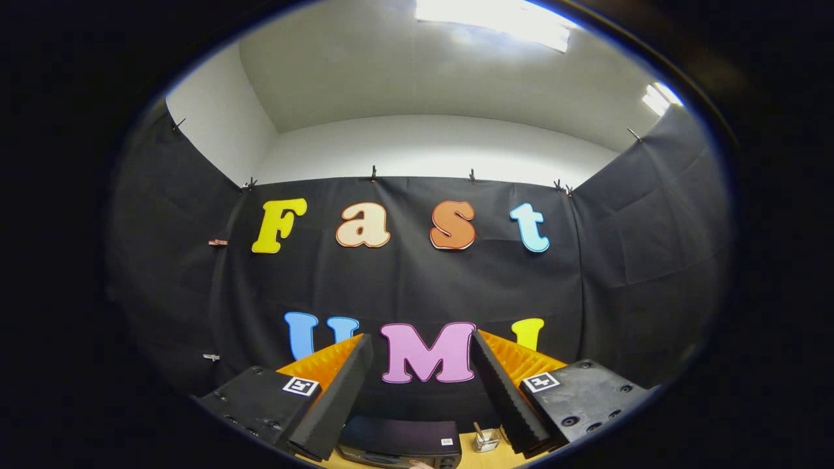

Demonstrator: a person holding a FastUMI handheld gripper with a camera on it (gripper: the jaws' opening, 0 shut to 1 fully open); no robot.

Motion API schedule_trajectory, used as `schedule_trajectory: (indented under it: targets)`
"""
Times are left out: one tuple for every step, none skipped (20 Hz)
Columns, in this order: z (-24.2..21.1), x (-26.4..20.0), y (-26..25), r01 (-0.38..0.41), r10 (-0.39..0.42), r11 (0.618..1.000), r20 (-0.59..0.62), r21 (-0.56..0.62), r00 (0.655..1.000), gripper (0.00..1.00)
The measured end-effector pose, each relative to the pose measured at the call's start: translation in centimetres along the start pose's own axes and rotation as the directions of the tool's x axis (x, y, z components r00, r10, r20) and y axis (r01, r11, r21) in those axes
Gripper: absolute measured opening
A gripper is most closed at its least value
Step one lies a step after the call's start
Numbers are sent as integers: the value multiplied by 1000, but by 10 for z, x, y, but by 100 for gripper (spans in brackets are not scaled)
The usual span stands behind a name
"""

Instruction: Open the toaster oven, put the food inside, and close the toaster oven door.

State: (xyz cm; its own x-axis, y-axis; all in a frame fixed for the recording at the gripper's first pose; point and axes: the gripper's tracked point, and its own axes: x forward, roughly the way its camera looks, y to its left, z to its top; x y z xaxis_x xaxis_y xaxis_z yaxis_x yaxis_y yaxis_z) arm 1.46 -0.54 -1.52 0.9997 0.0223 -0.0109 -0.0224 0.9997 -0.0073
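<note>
Toaster oven [397, 443]: its dark top and a sliver of its front show low down between the two fingers, beyond them, on the wooden tabletop [469, 456]. Whether its door is open or closed cannot be told, since the front is almost wholly cut off. No food is to be made out. Just beside the oven, toward the right finger, stands a small clear container [485, 440] with something upright in it.

The gripper [420, 352] is raised and pointed at the booth's back wall, well above the oven. Its fingers stand wide apart with nothing between them; they have hold of nothing.

This scene would fit a gripper lifted before going down to the oven door, and equally one lifted away from a door already closed with the food inside. The view does not settle which.

If work at the oven remains, doing it well would mean tipping the gripper down so the oven's front comes squarely between the fingers, keeping the wide opening, approaching from straight ahead, not from over the top, and steering clear of the container so it is not knocked over.
</note>
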Motion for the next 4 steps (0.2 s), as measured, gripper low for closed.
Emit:
schedule_trajectory:
  targets:
    - [1,-2,0,-1,1,1000,1,1,1000,97]
    - [1,-2,1,-5,5,1000,2,3,1000,97]
    - [2,-2,1,-5,5,1000,3,4,1000,97]
    - [3,-2,1,-4,4,1000,6,4,1000,97]
